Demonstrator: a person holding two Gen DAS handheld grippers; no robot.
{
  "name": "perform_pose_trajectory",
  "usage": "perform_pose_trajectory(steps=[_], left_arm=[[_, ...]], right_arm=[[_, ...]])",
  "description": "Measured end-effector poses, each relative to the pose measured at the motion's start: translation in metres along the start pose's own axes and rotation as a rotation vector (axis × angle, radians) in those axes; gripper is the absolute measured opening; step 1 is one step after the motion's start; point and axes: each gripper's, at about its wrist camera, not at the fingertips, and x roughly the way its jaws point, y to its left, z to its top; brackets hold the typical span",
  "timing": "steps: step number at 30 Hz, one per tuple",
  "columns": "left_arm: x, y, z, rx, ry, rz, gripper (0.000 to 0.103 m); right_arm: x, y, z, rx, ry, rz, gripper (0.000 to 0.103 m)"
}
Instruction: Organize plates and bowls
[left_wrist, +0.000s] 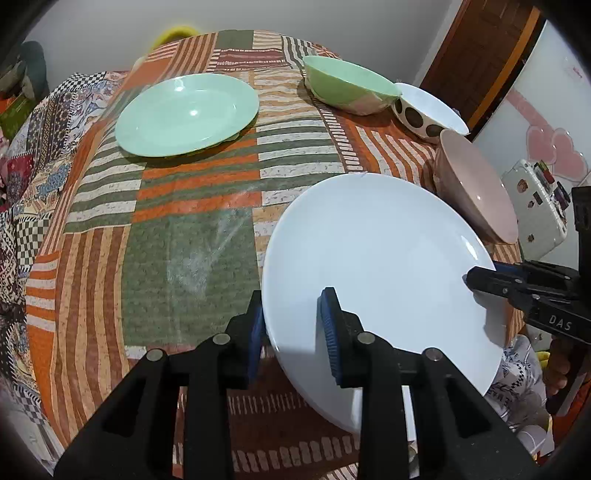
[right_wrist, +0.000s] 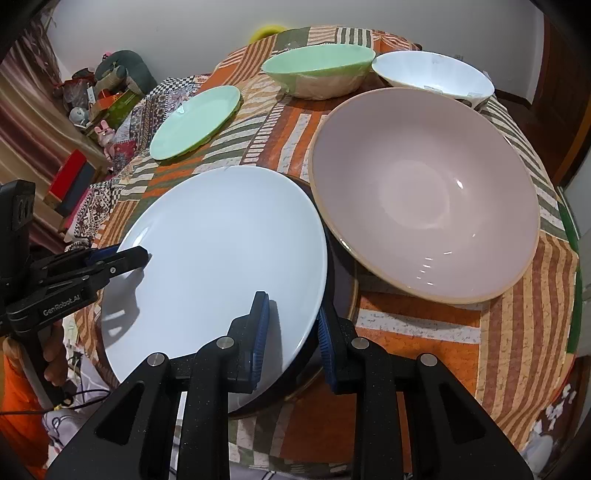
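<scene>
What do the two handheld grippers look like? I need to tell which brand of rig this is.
Both are matte black plastic with silver pivot pins and ribbed blue pads on the fingers. The left gripper bears white "GenRobot.AI" lettering on its side; the right gripper shows "DAS". A thin black cable hangs below the left one, beside orange clothing.

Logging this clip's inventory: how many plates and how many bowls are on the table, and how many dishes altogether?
Plates: 2, the white plate held at its rim by both grippers and the green plate.
Bowls: 3, the green bowl, the white spotted bowl and the pink bowl.
Total: 5 dishes.
</scene>
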Motion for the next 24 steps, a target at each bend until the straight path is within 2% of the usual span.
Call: perform_pose_trajectory(steps=[15, 22, 24], left_arm=[[0.006, -0.007, 0.001, 0.042, -0.007, 0.04, 0.03], [-0.005, 0.0, 0.001, 0.024, -0.029, 0.055, 0.034], [-0.012, 0.003, 0.001, 0.018, -0.044, 0.054, 0.035]], right_arm=[[-0.005, -0.002, 0.001, 0.003, 0.003, -0.006, 0.023], [-0.01, -0.004, 0.0, 0.004, 0.023, -0.01, 0.024], [-0.016, -0.003, -0.001, -0.009, 0.013, -0.039, 0.027]])
